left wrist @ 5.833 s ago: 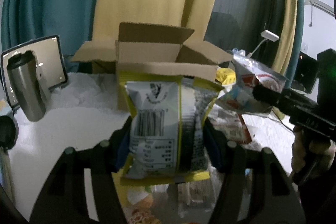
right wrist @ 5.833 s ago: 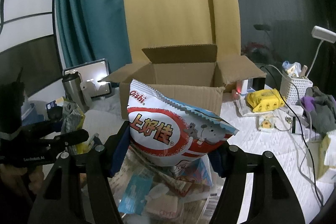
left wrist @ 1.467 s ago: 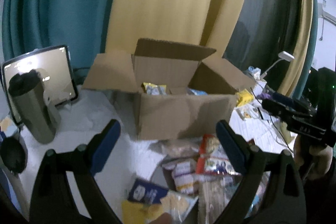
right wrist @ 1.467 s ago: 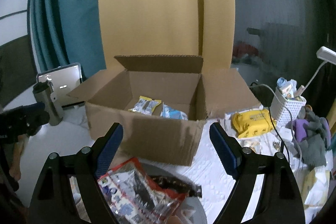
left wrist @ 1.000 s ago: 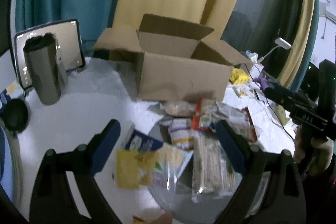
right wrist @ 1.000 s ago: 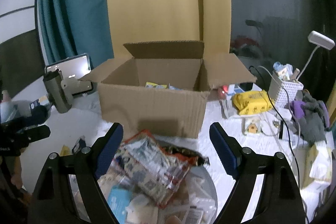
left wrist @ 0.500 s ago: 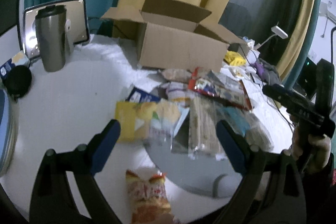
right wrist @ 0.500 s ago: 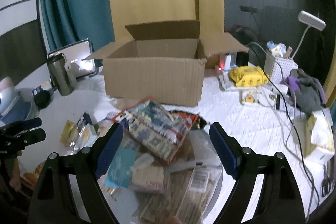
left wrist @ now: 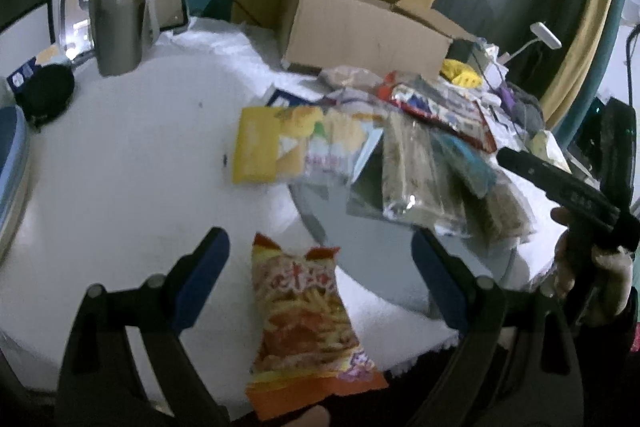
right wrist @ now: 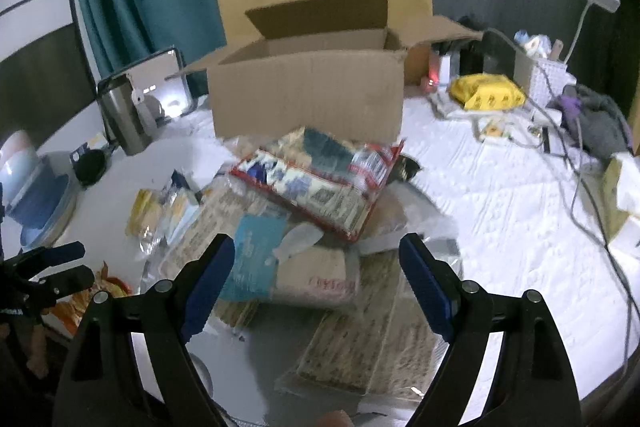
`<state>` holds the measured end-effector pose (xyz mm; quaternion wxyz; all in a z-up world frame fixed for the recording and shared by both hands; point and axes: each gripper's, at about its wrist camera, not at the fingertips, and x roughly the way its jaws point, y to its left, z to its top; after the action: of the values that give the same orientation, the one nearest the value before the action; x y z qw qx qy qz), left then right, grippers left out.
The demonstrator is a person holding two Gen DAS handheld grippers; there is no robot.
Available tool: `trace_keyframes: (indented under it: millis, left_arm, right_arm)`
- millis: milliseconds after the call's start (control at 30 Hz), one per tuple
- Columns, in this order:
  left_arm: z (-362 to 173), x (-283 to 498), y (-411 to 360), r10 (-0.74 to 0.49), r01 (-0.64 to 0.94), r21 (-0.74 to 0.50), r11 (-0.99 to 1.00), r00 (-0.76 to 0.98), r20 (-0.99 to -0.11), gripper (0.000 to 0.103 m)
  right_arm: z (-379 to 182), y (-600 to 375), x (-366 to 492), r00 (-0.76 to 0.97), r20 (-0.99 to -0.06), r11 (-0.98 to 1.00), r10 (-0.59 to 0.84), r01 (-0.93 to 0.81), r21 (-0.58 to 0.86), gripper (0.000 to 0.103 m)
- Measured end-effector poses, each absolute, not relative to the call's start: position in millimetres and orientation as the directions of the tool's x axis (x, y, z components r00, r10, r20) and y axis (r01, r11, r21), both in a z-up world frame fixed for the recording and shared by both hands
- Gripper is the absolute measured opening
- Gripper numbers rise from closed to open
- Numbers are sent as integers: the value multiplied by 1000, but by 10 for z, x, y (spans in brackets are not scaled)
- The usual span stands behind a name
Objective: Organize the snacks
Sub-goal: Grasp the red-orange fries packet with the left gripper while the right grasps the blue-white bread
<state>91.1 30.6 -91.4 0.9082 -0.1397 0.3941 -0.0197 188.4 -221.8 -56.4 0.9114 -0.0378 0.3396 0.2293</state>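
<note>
A white-covered bench before curtains carries an open box; its inside is hidden. Most snacks lie piled before it, unpacked. Left gripper spreads wide over an orange bag; right gripper wide, empty.

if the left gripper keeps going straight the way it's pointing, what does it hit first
Most likely the orange bag of fries-style snacks, lying flat on the white table between the open left gripper's blue-padded fingers. Depth is hard to judge through the fisheye, so it might meet the table just beyond.
</note>
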Motion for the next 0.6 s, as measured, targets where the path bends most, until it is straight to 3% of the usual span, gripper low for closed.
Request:
trace_keyframes:
  millis: [333, 600]
  left_arm:
    - [-1179, 876, 338, -167, -87, -282, 955, 629, -759, 93]
    - [-1222, 829, 344, -160, -78, -272, 959, 644, -749, 93]
  right_arm:
    - [-801, -2044, 1977, 601, -690, 882, 403, -456, 118, 87]
    - [-874, -1936, 1989, 611, -699, 885, 371, -460, 68, 92]
